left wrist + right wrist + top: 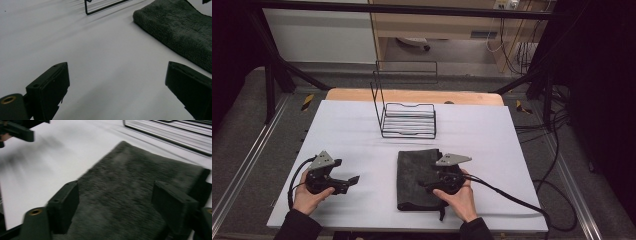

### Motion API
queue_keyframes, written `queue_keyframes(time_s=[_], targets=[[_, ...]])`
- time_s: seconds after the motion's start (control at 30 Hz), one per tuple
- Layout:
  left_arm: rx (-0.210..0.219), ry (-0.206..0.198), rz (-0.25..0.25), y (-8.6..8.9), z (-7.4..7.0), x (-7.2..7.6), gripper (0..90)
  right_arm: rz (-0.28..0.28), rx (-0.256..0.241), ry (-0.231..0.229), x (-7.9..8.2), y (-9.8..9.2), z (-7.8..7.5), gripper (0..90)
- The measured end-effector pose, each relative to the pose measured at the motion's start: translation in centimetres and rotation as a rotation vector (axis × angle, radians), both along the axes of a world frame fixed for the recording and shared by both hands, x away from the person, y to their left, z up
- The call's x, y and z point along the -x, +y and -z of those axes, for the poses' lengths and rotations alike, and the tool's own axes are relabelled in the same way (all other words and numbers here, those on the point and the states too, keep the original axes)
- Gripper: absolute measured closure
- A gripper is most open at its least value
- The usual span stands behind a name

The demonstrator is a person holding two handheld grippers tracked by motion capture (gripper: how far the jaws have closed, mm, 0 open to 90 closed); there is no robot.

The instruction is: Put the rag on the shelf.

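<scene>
Already folded, the dark grey fleecy towel (417, 177) lies near-right on the white surface (352, 130). Right tool (115, 207) hovers over it, jaws apart; left tool (117, 85) gapes over bare surface. Moving it to the black wire rack (408, 120) likely remains.

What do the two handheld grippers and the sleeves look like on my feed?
Both are black. The left gripper and right gripper each carry a grey three-cornered plate and trail a black cable. Their blocky jaws have brass-coloured inserts near the base. The sleeves are dark.

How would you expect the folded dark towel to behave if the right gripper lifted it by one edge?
The towel looks soft and plush, so it would probably droop and unfold. Its fuzzy pile should grip well. It likely drags rather than slides on the table.
</scene>
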State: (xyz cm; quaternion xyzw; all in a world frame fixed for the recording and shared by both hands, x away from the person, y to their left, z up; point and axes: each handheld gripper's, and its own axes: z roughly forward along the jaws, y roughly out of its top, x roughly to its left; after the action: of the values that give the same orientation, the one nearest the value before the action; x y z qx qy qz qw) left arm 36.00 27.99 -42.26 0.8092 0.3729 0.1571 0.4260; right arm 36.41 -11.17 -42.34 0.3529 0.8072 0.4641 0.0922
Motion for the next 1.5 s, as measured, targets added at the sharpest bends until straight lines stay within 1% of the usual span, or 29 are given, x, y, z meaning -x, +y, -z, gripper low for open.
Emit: queue_keyframes(time_s=[0.03, 0.13, 0.17, 0.2, 0.23, 0.27, 0.3, 0.33, 0.4, 0.43, 0.47, 0.53, 0.7, 0.77, 0.83, 0.93, 0.97, 1.1, 1.2, 1.3, 1.4, 1.43, 1.5], targets=[[-0.001, 0.001, 0.002, -0.2, 0.0, 0.0, 5.1, 0.013, 0.000, 0.012, -0.6, -1.1, 0.2, 18.1], [0.002, 0.001, 0.006, -0.7, -0.2, -0.2, 5.3, 0.038, -0.008, 0.017, -1.4, -2.6, 0.4, 11.9], [0.004, 0.003, 0.005, -0.9, -0.2, -0.3, 5.3, 0.038, -0.008, 0.017, -1.4, -2.6, 0.4, 11.9], [0.004, 0.005, 0.006, -1.1, -0.3, -0.3, 5.3, 0.048, -0.015, 0.039, -1.9, -3.4, 0.6, 7.3], [0.002, 0.008, 0.008, -1.3, -0.3, -0.4, 5.3, 0.048, -0.015, 0.039, -1.9, -3.4, 0.6, 7.3], [-0.003, 0.008, 0.007, -1.5, -0.4, -0.5, 5.7, 0.049, -0.013, 0.049, -2.2, -3.8, 0.7, 5.8], [-0.004, 0.009, 0.007, -1.7, -0.4, -0.7, 5.8, 0.051, -0.003, 0.041, -2.5, -4.5, 0.9, 4.5], [-0.005, 0.011, 0.008, -2.0, -0.4, -0.8, 5.8, 0.051, -0.003, 0.041, -2.5, -4.5, 0.9, 4.5], [-0.012, 0.010, 0.007, -2.3, -0.6, -1.0, 5.9, 0.059, 0.014, 0.026, -2.8, -5.6, 1.1, 3.6], [-0.013, 0.010, 0.007, -2.5, -0.7, -1.1, 5.9, 0.059, 0.014, 0.026, -2.8, -5.6, 1.1, 3.6], [-0.010, 0.012, 0.006, -2.7, -0.7, -1.2, 6.0, 0.060, 0.010, 0.028, -2.8, -5.9, 1.1, 3.4], [-0.013, 0.014, 0.004, -3.1, -0.9, -1.4, 6.4, 0.073, -0.018, 0.031, -2.8, -6.7, 1.3, 3.4], [-0.011, 0.019, -0.001, -4.2, -1.2, -2.2, 7.1, 0.084, -0.010, 0.028, -2.6, -7.2, 1.4, 2.7], [-0.007, 0.022, -0.004, -4.8, -1.4, -2.5, 7.2, 0.083, -0.015, 0.027, -2.4, -7.4, 1.4, 2.4], [0.001, 0.020, -0.004, -5.4, -1.5, -2.8, 7.5, 0.079, -0.003, 0.028, -2.2, -7.5, 1.4, 1.8], [0.001, 0.021, 0.000, -6.4, -1.8, -3.2, 7.9, 0.073, -0.011, 0.024, -1.8, -7.4, 1.3, 1.8], [0.001, 0.021, 0.000, -6.7, -1.9, -3.4, 8.2, 0.069, -0.014, 0.016, -1.8, -7.4, 1.3, 1.9], [-0.001, 0.020, -0.004, -7.9, -2.3, -4.1, 9.0, 0.070, -0.016, 0.012, -1.7, -7.5, 1.2, 1.7], [-0.002, 0.025, -0.006, -8.8, -2.5, -4.8, 9.6, 0.068, -0.014, 0.016, -1.6, -7.5, 1.1, 1.6], [0.001, 0.028, -0.020, -9.6, -2.5, -5.6, 10.2, 0.069, -0.011, 0.018, -1.6, -7.6, 1.1, 1.6], [-0.004, 0.042, -0.028, -10.4, -2.3, -6.2, 11.1, 0.069, -0.006, 0.021, -1.6, -7.6, 1.1, 1.6], [-0.013, 0.042, -0.032, -10.7, -2.3, -6.4, 11.3, 0.068, -0.005, 0.019, -1.6, -7.6, 1.1, 1.5], [-0.014, 0.055, -0.044, -11.3, -2.1, -6.8, 12.7, 0.069, -0.003, 0.015, -1.6, -7.6, 1.0, 1.6]])
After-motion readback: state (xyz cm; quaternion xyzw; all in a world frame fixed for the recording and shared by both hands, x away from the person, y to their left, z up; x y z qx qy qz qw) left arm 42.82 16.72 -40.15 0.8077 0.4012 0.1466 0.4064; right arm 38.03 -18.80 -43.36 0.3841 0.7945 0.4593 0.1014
